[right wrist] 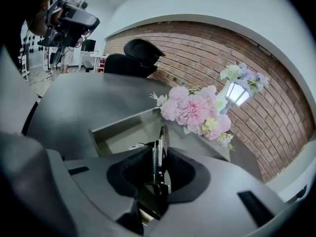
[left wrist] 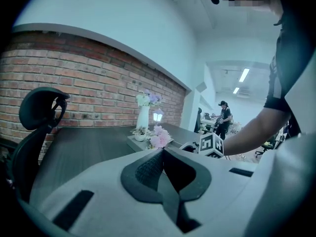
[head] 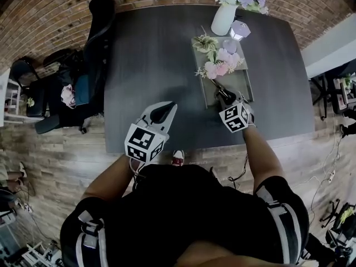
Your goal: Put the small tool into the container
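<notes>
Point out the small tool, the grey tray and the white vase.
small tool (right wrist: 158, 152), right gripper view: on the middle of its metal body.
grey tray (right wrist: 118, 130), right gripper view: on the inner face of its side wall.
white vase (head: 223, 18), head view: on its body.

No word, brand or number can be read anywhere. The only print is black-and-white square patterns (codes, not letters) on the cube (head: 144, 142) of the left hand-held gripper (head: 166, 111), at eight o'clock in the head view, and on the other cube (head: 235, 117), of the right hand-held gripper (head: 224, 96), at three o'clock.
</notes>
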Demonstrator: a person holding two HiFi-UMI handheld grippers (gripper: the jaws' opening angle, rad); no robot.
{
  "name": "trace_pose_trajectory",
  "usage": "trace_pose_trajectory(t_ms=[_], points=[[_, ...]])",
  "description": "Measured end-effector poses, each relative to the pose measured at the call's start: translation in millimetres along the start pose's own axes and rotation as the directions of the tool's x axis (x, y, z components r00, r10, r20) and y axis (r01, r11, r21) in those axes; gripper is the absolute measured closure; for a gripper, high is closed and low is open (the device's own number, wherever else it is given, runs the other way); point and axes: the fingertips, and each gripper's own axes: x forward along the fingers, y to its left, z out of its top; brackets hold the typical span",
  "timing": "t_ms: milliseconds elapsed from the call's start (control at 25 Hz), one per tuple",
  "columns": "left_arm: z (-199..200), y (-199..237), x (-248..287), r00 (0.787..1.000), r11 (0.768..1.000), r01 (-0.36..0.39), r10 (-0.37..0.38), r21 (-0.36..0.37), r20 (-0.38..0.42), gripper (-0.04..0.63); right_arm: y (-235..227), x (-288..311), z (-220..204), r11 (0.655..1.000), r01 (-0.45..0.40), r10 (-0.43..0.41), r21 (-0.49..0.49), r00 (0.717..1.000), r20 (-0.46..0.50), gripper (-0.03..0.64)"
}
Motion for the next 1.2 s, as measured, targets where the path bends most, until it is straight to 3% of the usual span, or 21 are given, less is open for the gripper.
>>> trace_pose_trajectory(t_ms=[360, 480, 760, 960, 1120, 1200], points=[[1.8, -10.2, -5.0, 1.0, 0.999, 0.018, -0.017, 0.028, -0.017, 0.586, -1.8, 1.9, 0.8, 1.0, 0.011, -0.011, 0.003, 1.0, -0.011, 0.523], [6.1, -13.0, -9.3, 1.0, 0.999, 0.022, -0.022, 0.048, -0.012, 0.586, -1.7, -2.7, 5.9, 0.999, 0.036, -0.037, 0.025, 0.999, 0.026, 0.46], [16.4, -19.4, -13.5, 0.999, 0.996, 0.038, -0.04, 0.08, 0.016, 0.586, -3.6, -34.7, 18.9, 0.981, 0.045, -0.072, 0.191, 0.988, 0.137, 0.446], [28.4, -31.6, -12.5, 0.996, 0.993, 0.061, -0.067, 0.103, 0.054, 0.586, -26.7, -79.7, 47.5, 0.941, 0.071, -0.169, 0.33, 0.945, 0.28, 0.449], [36.3, -41.7, -15.3, 0.993, 0.99, 0.08, -0.09, 0.12, 0.076, 0.586, -40.3, -129.8, 81.8, 0.904, 0.031, -0.234, 0.427, 0.871, 0.432, 0.515], [41.2, -45.2, -17.9, 0.991, 0.988, 0.084, -0.096, 0.129, 0.088, 0.586, -46.8, -154.0, 95.0, 0.89, 0.061, -0.292, 0.452, 0.837, 0.462, 0.549]])
